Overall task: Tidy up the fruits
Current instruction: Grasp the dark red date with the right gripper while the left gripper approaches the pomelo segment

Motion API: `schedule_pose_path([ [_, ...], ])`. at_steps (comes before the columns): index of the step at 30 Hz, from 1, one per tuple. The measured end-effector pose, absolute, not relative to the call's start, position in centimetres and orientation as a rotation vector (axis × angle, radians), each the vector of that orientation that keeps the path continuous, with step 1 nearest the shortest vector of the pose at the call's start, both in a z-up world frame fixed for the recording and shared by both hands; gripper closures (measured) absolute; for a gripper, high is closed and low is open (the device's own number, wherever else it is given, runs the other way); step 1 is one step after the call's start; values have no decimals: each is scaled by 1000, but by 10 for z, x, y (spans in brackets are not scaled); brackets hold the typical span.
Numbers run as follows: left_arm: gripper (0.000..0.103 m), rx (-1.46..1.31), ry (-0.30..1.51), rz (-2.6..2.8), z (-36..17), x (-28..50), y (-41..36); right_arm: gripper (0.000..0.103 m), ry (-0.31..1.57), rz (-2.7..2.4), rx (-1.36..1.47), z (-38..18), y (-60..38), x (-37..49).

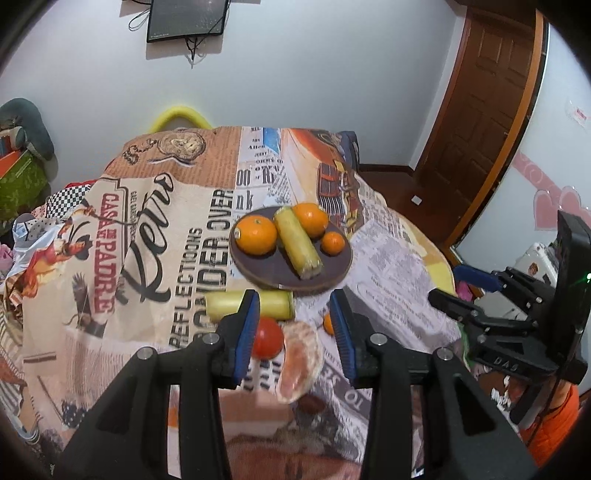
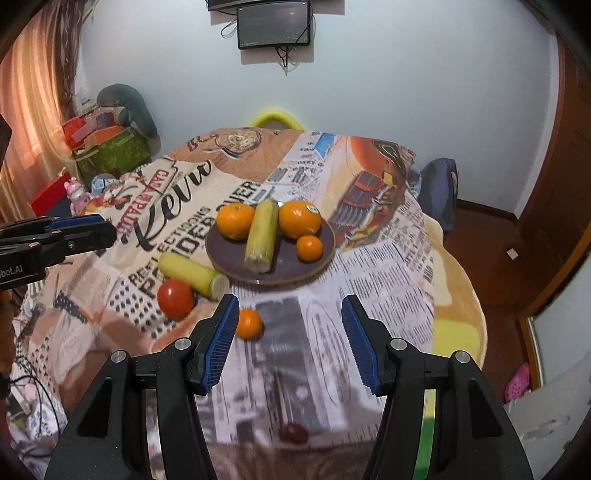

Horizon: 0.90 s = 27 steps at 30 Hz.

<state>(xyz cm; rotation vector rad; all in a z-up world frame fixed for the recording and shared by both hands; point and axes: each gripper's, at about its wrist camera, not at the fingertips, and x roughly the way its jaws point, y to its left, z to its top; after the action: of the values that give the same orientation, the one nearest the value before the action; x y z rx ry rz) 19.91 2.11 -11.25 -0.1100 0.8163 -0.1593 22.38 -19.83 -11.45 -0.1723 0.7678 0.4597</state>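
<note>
Nearest in the left wrist view, the left gripper (image 1: 293,334) stands with its blue pads wide apart and nothing between them touching either pad. Just beyond and below the gap lies a peeled citrus piece (image 1: 298,362), pale pink and blurred, with a red tomato (image 1: 266,338) touching its left side. A small orange (image 1: 328,323) peeks out behind the right pad, mostly hidden. Past the tomato a yellow corn cob (image 1: 251,305) lies crosswise on the printed tablecloth (image 1: 155,258), partly covered by the left pad.

From the right wrist view, the right gripper (image 2: 290,338) is also spread wide and holds nothing. A dark reddish fruit (image 2: 293,432) sits near the table's front edge, too blurred to name. The small orange (image 2: 249,324) shows here just beside the left pad, and the tomato (image 2: 176,298) touches the loose corn cob (image 2: 194,276).

Farther back sits a dark round plate (image 2: 325,254) carrying 2 large oranges, 1 on each side of a second corn cob (image 2: 263,236), and 1 smaller mandarin (image 2: 309,248) at the right. The large orange at the right (image 2: 299,218) bears a sticker.

Behind the table a yellow chair back (image 2: 274,117) rises, with a wall-mounted screen (image 2: 274,26) above; a wooden door (image 1: 484,92) stands at right.
</note>
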Motion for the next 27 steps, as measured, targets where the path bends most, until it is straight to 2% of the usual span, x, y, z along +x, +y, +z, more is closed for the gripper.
schedule_pose_path([
  [20, 64, -131, 1031, -202, -199, 189, 13, 48, 1018, 450, -172, -209, -229, 192],
  [22, 64, -126, 1045, -209, -205, 190, 11, 52, 1027, 451, -173, -214, -228, 192],
  [24, 64, -125, 1063, -216, -212, 193, 8, 64, 1047, 461, -163, -220, -229, 194],
  [27, 64, -121, 1083, -219, -221, 199, 7, 71, 1059, 475, -146, -226, -229, 195],
])
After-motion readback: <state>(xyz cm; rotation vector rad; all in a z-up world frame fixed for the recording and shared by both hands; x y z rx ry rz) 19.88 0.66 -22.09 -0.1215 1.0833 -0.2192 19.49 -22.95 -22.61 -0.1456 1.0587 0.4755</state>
